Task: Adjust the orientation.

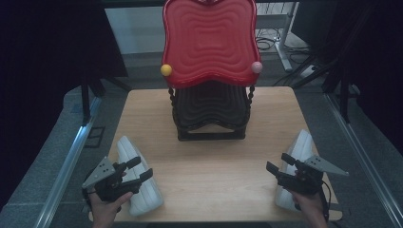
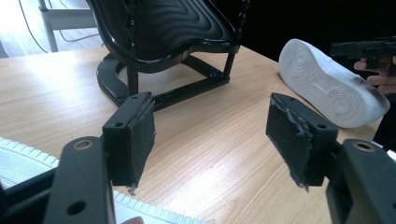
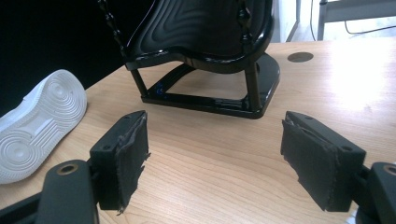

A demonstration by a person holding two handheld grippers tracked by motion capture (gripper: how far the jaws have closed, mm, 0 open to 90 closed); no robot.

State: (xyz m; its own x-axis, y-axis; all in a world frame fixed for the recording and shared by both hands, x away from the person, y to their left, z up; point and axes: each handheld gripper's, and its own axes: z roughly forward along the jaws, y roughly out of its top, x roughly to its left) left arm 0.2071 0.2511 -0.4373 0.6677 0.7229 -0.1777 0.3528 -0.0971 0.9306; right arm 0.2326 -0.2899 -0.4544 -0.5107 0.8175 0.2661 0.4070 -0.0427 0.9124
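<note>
A: A pale wooden desk (image 1: 209,156) sits among dark curtains, and a rack (image 1: 211,114) with a red wavy top shelf and a black lower shelf stands at its far middle.

B: And the shoes?

A: Two white sneakers lie on their sides near the front corners. The left sneaker (image 1: 138,178) is just beside the left hand-held gripper (image 1: 138,171); the right sneaker (image 1: 297,164) is just beside the right hand-held gripper (image 1: 280,164).

B: Are they gripped?

A: No. Both pairs of jaws stand apart with nothing between them, hovering over bare wood and pointing toward the rack. A hand (image 1: 107,209) holds each tool from below.
</note>
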